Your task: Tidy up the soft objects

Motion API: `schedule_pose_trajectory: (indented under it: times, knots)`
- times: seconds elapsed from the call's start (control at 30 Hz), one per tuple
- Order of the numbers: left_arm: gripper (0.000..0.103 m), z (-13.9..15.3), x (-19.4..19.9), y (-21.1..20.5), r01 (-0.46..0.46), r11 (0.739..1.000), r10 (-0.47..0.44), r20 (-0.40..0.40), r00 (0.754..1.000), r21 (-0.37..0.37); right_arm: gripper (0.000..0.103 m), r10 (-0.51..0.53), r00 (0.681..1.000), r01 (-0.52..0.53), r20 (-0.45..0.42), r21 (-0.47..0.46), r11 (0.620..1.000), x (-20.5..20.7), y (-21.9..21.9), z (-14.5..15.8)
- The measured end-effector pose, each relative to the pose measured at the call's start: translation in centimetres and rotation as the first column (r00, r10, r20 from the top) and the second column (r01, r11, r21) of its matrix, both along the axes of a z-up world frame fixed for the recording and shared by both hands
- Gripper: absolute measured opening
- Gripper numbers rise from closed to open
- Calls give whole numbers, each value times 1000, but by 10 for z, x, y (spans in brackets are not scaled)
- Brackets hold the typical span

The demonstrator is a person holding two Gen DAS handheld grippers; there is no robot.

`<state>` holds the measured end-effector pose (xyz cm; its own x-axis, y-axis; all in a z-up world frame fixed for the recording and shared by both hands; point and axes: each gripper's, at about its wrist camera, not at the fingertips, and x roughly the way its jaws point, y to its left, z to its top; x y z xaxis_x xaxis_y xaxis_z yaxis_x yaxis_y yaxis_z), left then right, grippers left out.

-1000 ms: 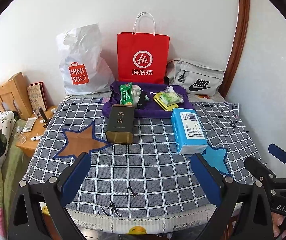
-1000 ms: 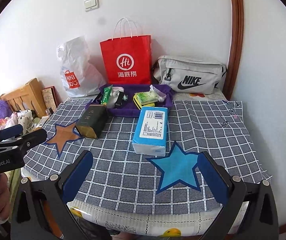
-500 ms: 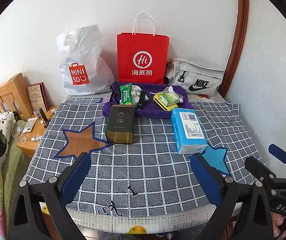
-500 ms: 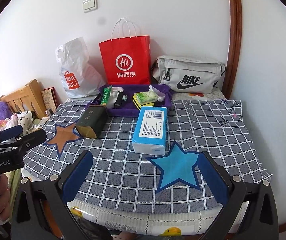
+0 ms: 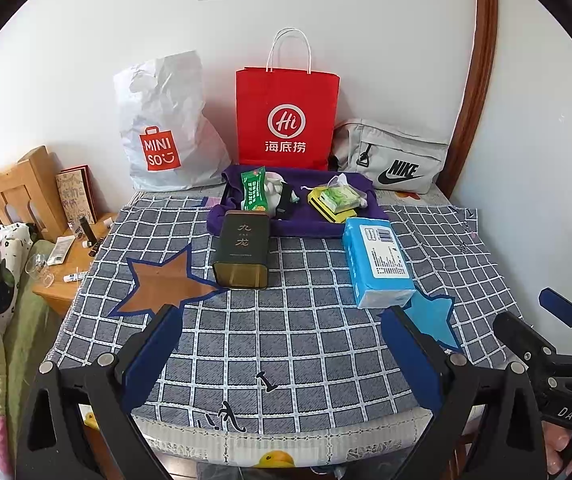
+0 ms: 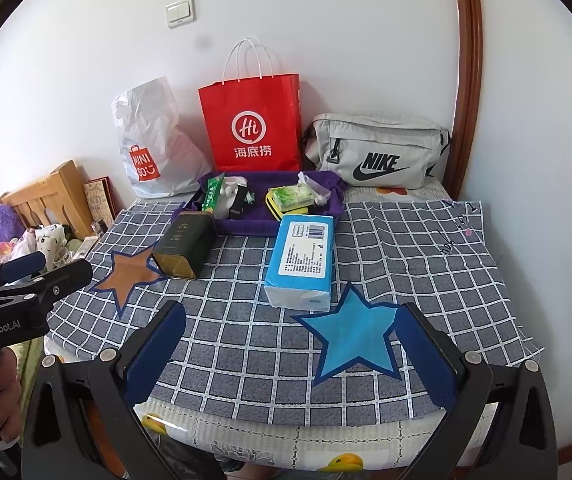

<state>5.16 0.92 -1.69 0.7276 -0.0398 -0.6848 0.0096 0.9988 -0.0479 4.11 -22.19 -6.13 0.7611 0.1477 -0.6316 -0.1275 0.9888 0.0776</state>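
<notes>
A blue tissue pack (image 5: 378,264) (image 6: 302,264) lies on the checked cloth right of centre. A dark tea tin (image 5: 241,250) (image 6: 183,246) lies left of it. Behind them a purple tray (image 5: 302,224) (image 6: 245,225) holds a green packet (image 5: 253,188), a white soft item (image 6: 229,190) and a green-and-yellow tissue pack (image 5: 336,202) (image 6: 290,198). My left gripper (image 5: 281,354) is open and empty above the table's front edge. My right gripper (image 6: 292,354) is open and empty, also at the front edge, right of the left one.
A white MINISO bag (image 5: 161,128), a red paper bag (image 5: 286,120) and a grey Nike pouch (image 5: 394,158) stand against the back wall. A wooden bedside stand (image 5: 65,256) with small items is at the left. The cloth has an orange star (image 5: 161,284) and a blue star (image 6: 356,340).
The right wrist view has shifted slightly; the objects have not moved. Both grippers stay open.
</notes>
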Motion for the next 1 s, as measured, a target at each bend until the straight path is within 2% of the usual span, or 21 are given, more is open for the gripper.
schedule_pose_trajectory:
  times: [1.0]
  knots:
    - [100, 1, -2, -2, -2, 1000, 2, 2, 1000, 1, 103, -2, 1000, 2, 9, 5, 1000, -3, -1, 3]
